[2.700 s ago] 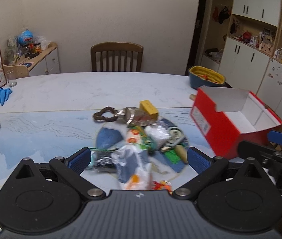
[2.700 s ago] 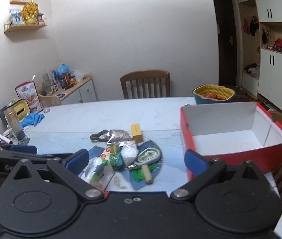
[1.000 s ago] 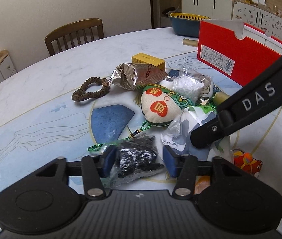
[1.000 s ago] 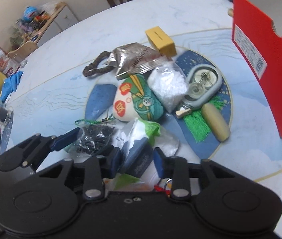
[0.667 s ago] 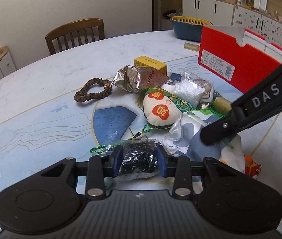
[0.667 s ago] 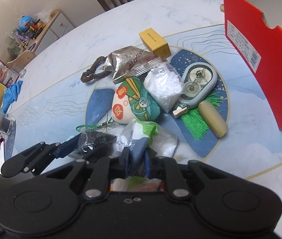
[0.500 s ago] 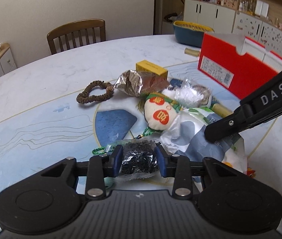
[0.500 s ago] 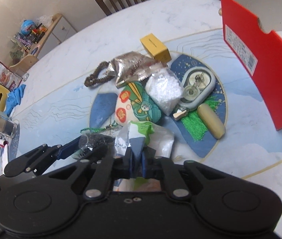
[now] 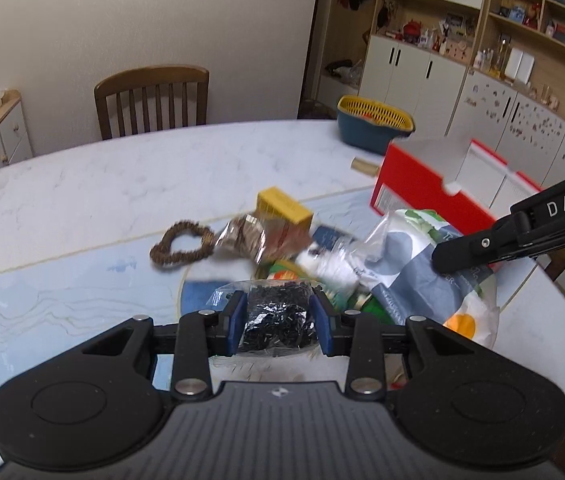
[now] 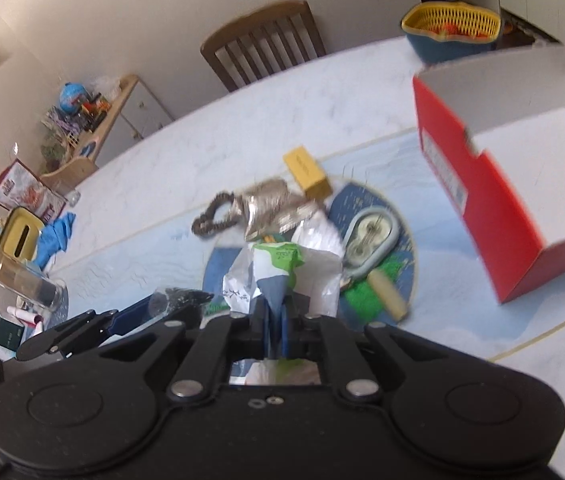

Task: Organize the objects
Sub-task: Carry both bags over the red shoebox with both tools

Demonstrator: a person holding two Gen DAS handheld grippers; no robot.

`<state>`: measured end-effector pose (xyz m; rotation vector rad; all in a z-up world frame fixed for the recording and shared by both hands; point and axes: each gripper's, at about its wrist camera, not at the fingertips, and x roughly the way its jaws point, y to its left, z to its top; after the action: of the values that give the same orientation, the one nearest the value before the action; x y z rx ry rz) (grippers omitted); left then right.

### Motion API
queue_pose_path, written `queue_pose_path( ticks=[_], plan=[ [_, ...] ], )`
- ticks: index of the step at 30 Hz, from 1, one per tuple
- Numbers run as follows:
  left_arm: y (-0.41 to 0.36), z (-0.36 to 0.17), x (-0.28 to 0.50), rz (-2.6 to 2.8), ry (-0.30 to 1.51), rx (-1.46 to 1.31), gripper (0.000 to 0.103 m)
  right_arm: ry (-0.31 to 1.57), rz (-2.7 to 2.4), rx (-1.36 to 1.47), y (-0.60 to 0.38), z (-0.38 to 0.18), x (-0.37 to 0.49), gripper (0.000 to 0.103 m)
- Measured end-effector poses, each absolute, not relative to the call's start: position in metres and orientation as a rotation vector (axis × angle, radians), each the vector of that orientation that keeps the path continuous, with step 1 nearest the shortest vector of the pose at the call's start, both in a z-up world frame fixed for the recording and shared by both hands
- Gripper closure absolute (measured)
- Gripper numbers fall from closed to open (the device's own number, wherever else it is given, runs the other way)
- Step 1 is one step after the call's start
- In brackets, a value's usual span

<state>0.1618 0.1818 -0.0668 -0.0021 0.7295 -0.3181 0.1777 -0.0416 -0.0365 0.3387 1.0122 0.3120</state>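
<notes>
Objects for sorting lie heaped on the marble table (image 9: pixel 82 184), beside the red box (image 10: pixel 494 216). Since a moment ago, both grippers have closed and risen. The left gripper (image 9: pixel 278 320) clamps a clear bag of black beads (image 9: pixel 276 318) between narrow fingers; the bag now hangs above the pile instead of resting in it. The right gripper (image 10: pixel 276 320) pinches a printed plastic packet (image 10: pixel 286 268), fingers almost together, also lifted off the table. The red box stands open and appears empty, to the right of the pile. Judgement: two picks are complete; transfer into the box is likely the next step. The bead bracelet (image 9: pixel 180 242), yellow carton (image 9: pixel 282 204) and foil wrapper (image 9: pixel 258 236) remain unsorted.
</notes>
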Motion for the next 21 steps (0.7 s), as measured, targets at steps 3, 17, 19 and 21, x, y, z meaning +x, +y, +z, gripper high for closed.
queue_pose_path(
  ticks=[3, 17, 19, 21],
  plan=[
    [0.172, -0.053, 0.163, -0.317, 0.715, -0.003, 0.068, 0.981, 0.314, 0.335, -0.055, -0.023, 0.181, 0.099],
    [0.098, -0.008, 0.184, -0.243, 0.661, -0.042, 0.068, 0.879, 0.344, 0.317, -0.156, 0.015, 0.219, 0.099],
    [0.08, -0.005, 0.189, -0.244, 0.66, -0.042, 0.068, 0.876, 0.352, 0.314, -0.171, 0.016, 0.224, 0.099],
    [0.06, -0.004, 0.195, -0.248, 0.663, -0.041, 0.068, 0.874, 0.354, 0.309, -0.186, 0.016, 0.23, 0.099]
  ],
)
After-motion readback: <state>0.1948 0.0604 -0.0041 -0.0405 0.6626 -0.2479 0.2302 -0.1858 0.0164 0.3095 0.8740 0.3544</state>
